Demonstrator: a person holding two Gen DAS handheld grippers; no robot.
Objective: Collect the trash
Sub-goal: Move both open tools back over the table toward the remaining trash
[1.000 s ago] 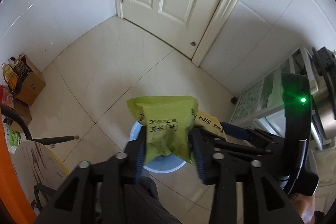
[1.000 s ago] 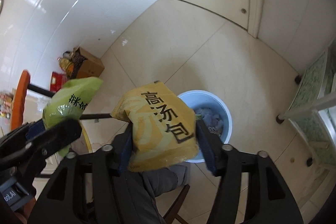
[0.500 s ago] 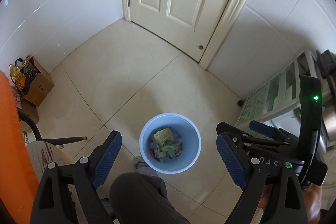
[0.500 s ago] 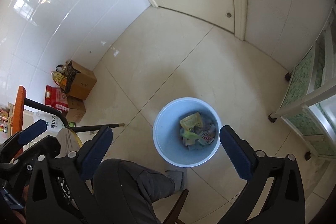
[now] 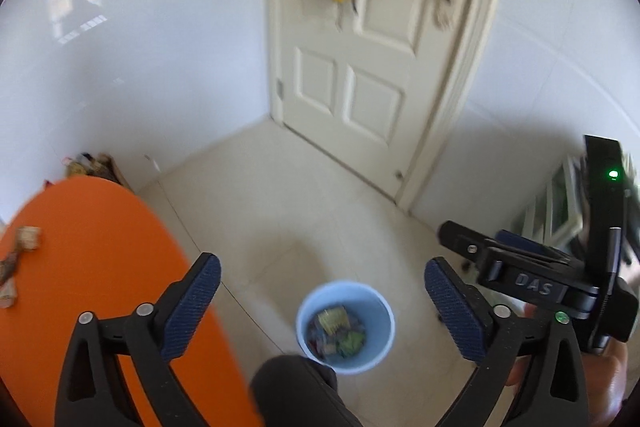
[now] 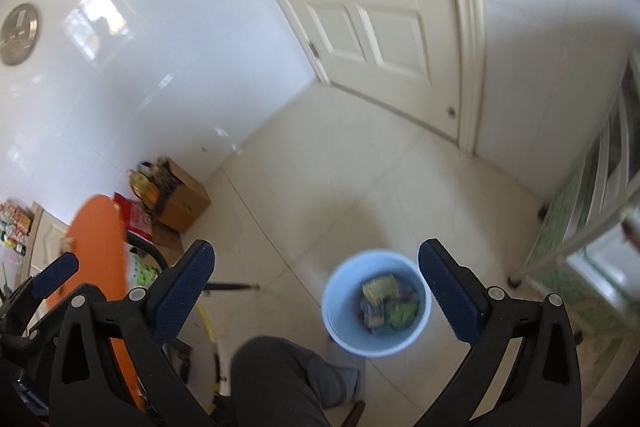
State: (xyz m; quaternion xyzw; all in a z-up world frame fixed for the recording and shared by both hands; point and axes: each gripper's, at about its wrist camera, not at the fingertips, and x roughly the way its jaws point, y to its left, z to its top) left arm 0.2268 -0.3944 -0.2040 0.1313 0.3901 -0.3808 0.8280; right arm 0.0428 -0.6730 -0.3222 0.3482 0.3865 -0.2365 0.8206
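A light blue bin (image 5: 343, 286) (image 6: 339, 307) stands on the tiled floor below both grippers. Inside lie a yellow packet (image 5: 331, 319) (image 6: 380, 287), a green packet (image 5: 353, 341) (image 6: 402, 313) and other wrappers. My left gripper (image 5: 322, 261) hangs high above the bin; its jaws are opening and nothing is between them. Beside it, my right gripper (image 6: 317, 246) is open and empty, with the bin under its right finger. On the orange table (image 5: 100, 247) at the left, scraps of trash (image 5: 28, 239) lie near the edge.
A person's dark-trousered knee (image 5: 292, 387) (image 6: 276, 375) is just in front of the bin. A white door (image 5: 360, 67) closes the far corner. Cardboard boxes (image 6: 182, 199) sit against the left wall, and a white-framed cabinet (image 6: 592, 227) lines the right side.
Both grippers let go of their packets, green from the left and yellow from the right, and these now lie in the bin. Both grippers opened wide, rose, and tilted up toward the door.
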